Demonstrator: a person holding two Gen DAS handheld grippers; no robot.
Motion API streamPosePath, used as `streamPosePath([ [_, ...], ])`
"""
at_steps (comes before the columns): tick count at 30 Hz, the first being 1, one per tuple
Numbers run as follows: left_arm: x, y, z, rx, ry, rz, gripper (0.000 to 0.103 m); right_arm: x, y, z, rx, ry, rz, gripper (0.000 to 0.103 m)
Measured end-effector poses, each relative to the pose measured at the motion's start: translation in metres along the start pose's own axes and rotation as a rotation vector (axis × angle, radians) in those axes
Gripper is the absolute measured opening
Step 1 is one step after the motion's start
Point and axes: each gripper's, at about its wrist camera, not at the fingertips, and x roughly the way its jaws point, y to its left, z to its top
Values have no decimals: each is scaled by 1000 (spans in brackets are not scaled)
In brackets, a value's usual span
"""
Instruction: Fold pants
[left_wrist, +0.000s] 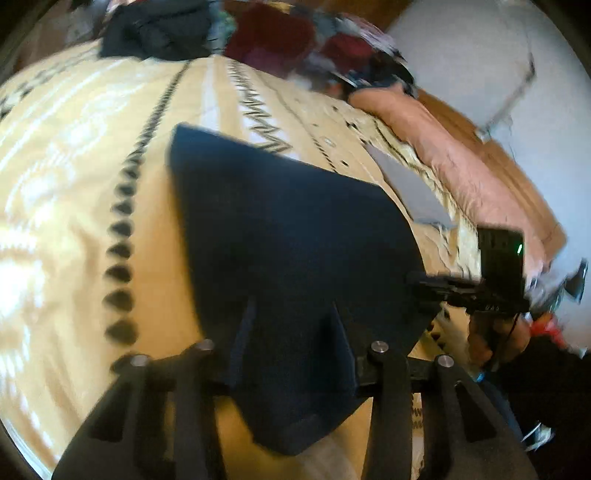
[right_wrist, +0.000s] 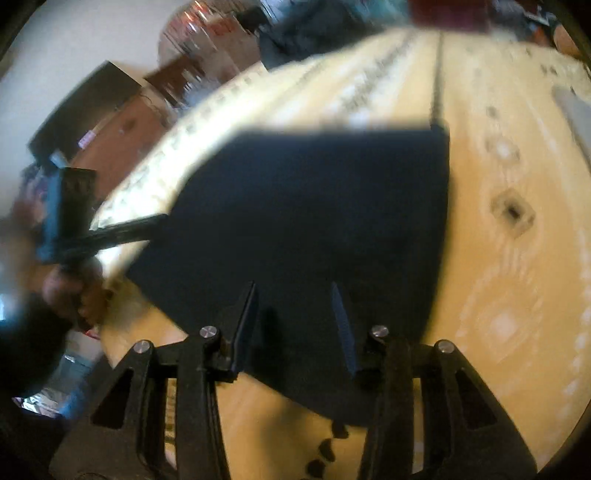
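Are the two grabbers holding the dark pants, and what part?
Hard to tell. The pants lie folded on the bed, their near edge between both grabbers' spread fingers, left and right. The blur hides whether either pinches it.

matt navy cloth pants, woven bedspread

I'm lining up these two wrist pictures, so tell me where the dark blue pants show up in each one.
Left wrist view: the dark blue pants fill the centre, reaching down between the near tongs.
Right wrist view: the pants fill the centre, left of a black diamond mark.
Shared landmark: the cream patterned bedspread beneath the pants, with its row of black teardrop marks.
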Motion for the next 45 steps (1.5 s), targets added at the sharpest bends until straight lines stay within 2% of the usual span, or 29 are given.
streamPosePath([
  [1,-8,3,4,-39,-13,26,41,-6,-2,2,34,-15,-14,31],
  [2,-19,0,7,-53,-36,88,42,-16,1,5,45,-33,-44,35],
  [3,-26,-4,7,-43,-53,111,43,-28,9,8,34,-67,-82,38],
  [4,-36,-13,7,-18,-70,128,47,-47,23,6,11,-115,-112,40],
  [5,-44,-27,4,20,-83,147,52,-56,30,3,7,-141,-137,49],
  [6,-49,-39,0,50,-91,161,56,-68,40,-4,6,-172,-183,71],
  [8,-56,-68,-16,106,-102,191,75,-82,62,-28,-12,-196,-307,95],
  [12,-41,-109,-66,131,-84,293,79,-72,78,-68,-9,-113,-435,95],
  [13,-26,-116,-79,127,-40,340,79,-66,77,-77,8,-86,-460,95],
  [15,-6,-121,-94,92,-1,391,79,-58,64,-92,69,-55,-498,95],
  [18,23,-122,-106,36,59,518,80,-49,47,-101,114,-1,-536,95],
  [19,27,-124,-108,44,61,541,86,-43,41,-103,122,32,-542,95],
  [20,33,-127,-109,60,63,548,97,-35,36,-105,133,69,-550,95],
  [21,41,-131,-110,79,76,554,101,-31,34,-110,136,86,-553,99],
  [24,52,-138,-112,92,94,628,103,-29,33,-111,135,84,-569,103],
  [33,65,-144,-105,30,97,691,103,-27,32,-112,145,83,-572,103],
  [45,73,-131,-93,12,87,691,103,-28,30,-112,196,60,-578,103],
])
